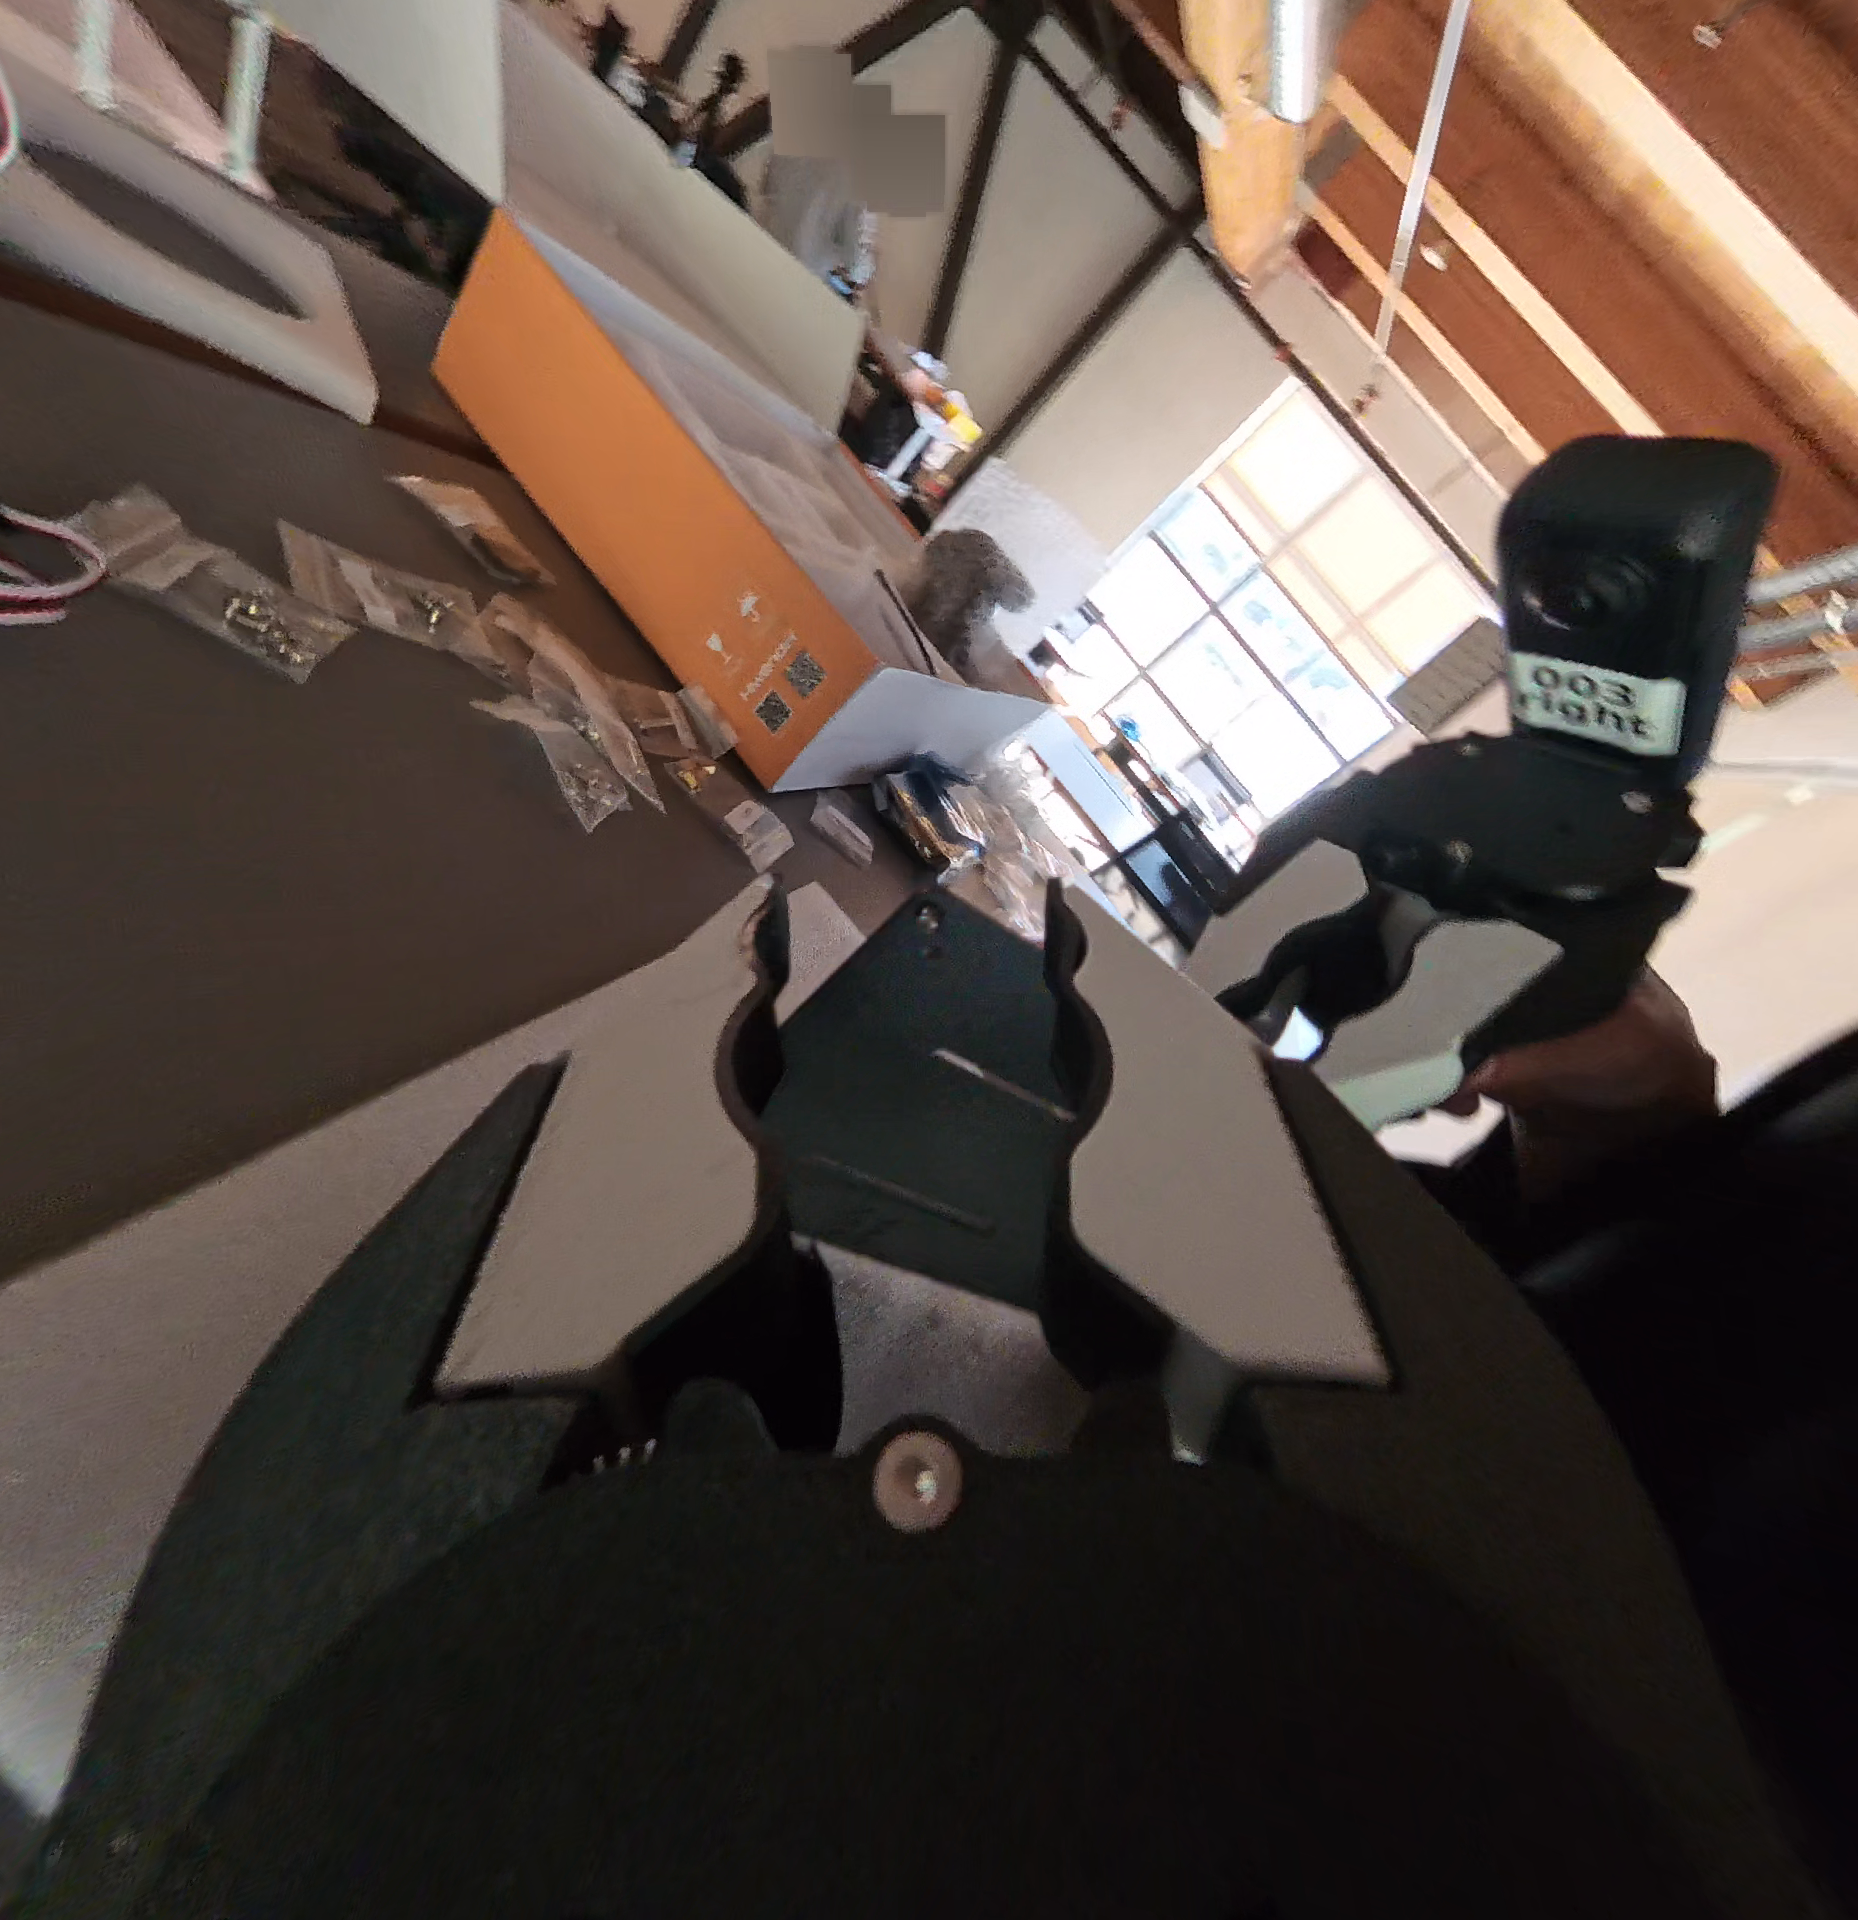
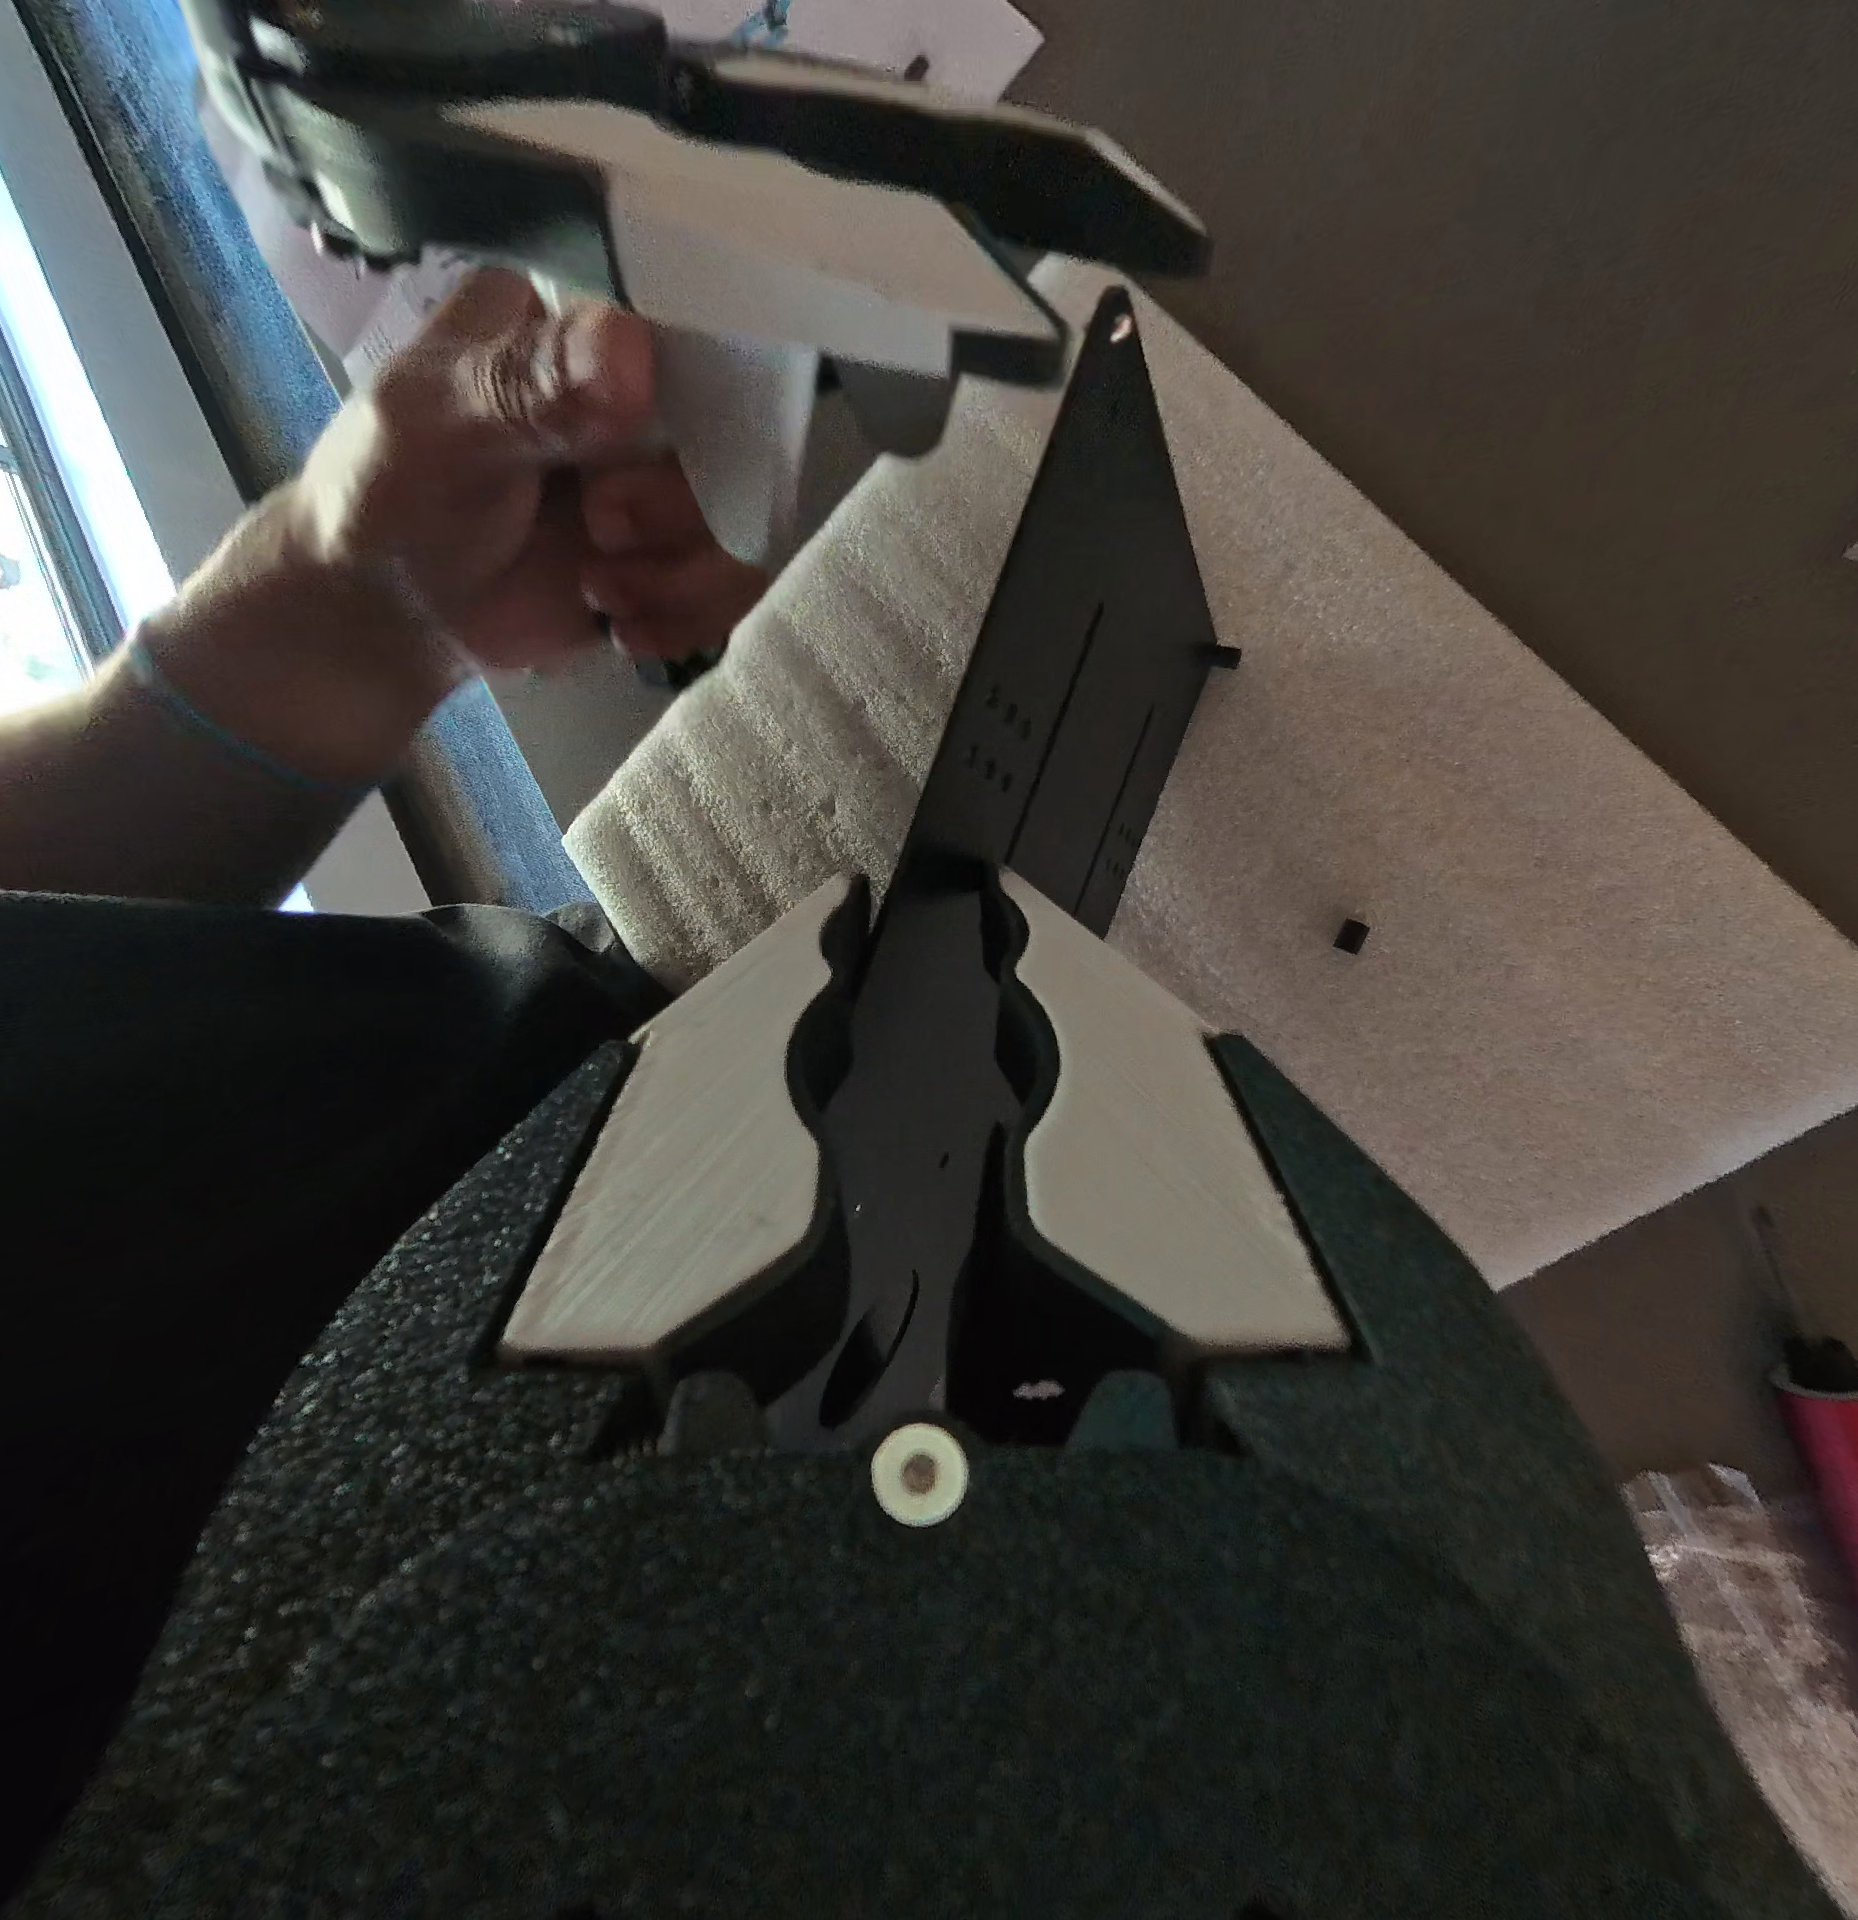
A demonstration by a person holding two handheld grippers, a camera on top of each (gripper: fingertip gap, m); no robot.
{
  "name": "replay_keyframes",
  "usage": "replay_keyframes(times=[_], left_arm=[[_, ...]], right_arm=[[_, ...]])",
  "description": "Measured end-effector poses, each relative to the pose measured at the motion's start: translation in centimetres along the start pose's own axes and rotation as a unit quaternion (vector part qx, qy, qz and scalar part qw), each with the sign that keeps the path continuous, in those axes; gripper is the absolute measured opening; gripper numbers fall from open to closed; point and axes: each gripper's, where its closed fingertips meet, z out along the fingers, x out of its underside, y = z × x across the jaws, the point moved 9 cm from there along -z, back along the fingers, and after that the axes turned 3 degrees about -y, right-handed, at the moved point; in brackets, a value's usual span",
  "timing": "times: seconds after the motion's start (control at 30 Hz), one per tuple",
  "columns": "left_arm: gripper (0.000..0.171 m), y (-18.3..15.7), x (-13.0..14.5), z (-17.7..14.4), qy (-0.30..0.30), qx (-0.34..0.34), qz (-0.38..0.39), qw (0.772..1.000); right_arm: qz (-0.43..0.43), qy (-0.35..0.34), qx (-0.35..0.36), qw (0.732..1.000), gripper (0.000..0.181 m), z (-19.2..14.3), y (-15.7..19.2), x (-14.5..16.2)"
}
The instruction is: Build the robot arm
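Your right tool [image 2: 930, 914] is clamped on the flat black slotted plate [image 2: 1096, 644]: both white fingers [image 2: 717, 1164] pinch its near end, and the plate runs edge-on away from you, over the white foam sheet [image 2: 1372, 935] on the dark counter [image 2: 1527, 260]. I cannot tell whether the plate touches the foam.

Your left tool [image 1: 909, 925] is spread wide, fingers [image 1: 634, 1174] well apart with the same black plate [image 1: 904, 1101] showing between them. I cannot tell if either finger touches it; no grip visible.

In the right wrist view your left hand [image 2: 509, 499] holds the left tool's handle, up and to the left of the plate's far tip. In the left wrist view the right tool [image 1: 1351, 997] sits just right of the plate.

Farther off on the counter [image 1: 229, 883]: clear plastic bags of small hardware [image 1: 270, 623] scattered to the left, a long orange-and-white box [image 1: 644, 520] behind them, a white box with an oval opening [image 1: 177, 239] at far left. A red roll [image 2: 1829, 1455] lies near the right edge of the right wrist view.
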Motion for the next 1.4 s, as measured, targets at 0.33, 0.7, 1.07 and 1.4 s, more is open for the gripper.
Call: replay_keyframes(times=[0.33,0.7,1.07,1.4], left_arm=[[0.047,4.4,-2.2,1.5,0.262,0.238,0.162,0.921],[0.034,5.6,-3.5,5.2,0.244,0.444,0.138,0.851],[0.008,5.7,-2.7,5.5,0.297,0.493,0.147,0.804],[0.024,5.6,-2.8,5.4,0.327,0.522,0.12,0.779]], right_arm=[[-0.003,0.034,0.034,0.999,0.015,-0.4,-0.3,-0.4],[0.026,0.053,0.064,0.996,0.013,-0.1,0.4,-0.6],[0.039,0.052,0.075,0.995,0.014,0.3,1.1,-0.6],[0.045,0.054,0.077,0.995,0.016,0.5,1.3,-0.7]])
